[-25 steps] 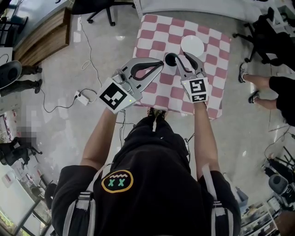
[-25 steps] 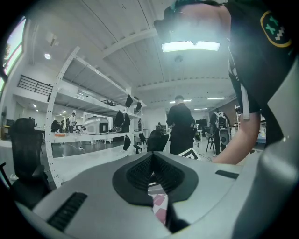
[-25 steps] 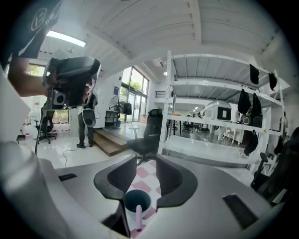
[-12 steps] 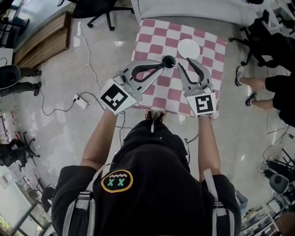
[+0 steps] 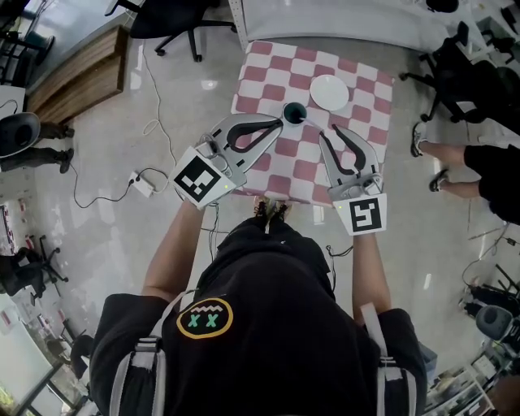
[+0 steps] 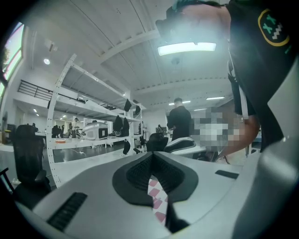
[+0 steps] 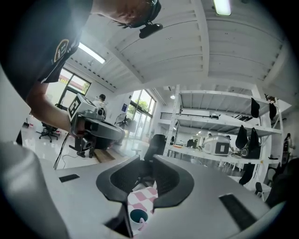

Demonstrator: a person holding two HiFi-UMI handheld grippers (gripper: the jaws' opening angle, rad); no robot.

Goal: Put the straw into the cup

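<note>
A small white cup (image 5: pixel 294 112) with a dark teal inside stands on the pink-and-white checked table (image 5: pixel 361 97). My left gripper (image 5: pixel 281 123) hangs just left of the cup, jaws shut with nothing in them; the left gripper view shows only checked cloth past my left gripper (image 6: pixel 152 159). My right gripper (image 5: pixel 331 130) is to the cup's right and nearer me, apart from it, its jaws closing with nothing between them. Through the narrow gap of my right gripper (image 7: pixel 150 179) the cup (image 7: pixel 138 217) shows below, with a pale pinkish straw end (image 7: pixel 141 220) inside it.
A white plate (image 5: pixel 329 92) lies on the table just behind the cup. Office chairs (image 5: pixel 175 16) and a seated person's legs (image 5: pixel 455 146) surround the table. A cable and power adapter (image 5: pixel 146 172) lie on the floor at the left.
My right gripper has lifted and drawn back from the cup toward me, and its jaws have narrowed. The cup stays on the table. My left gripper has hardly moved.
</note>
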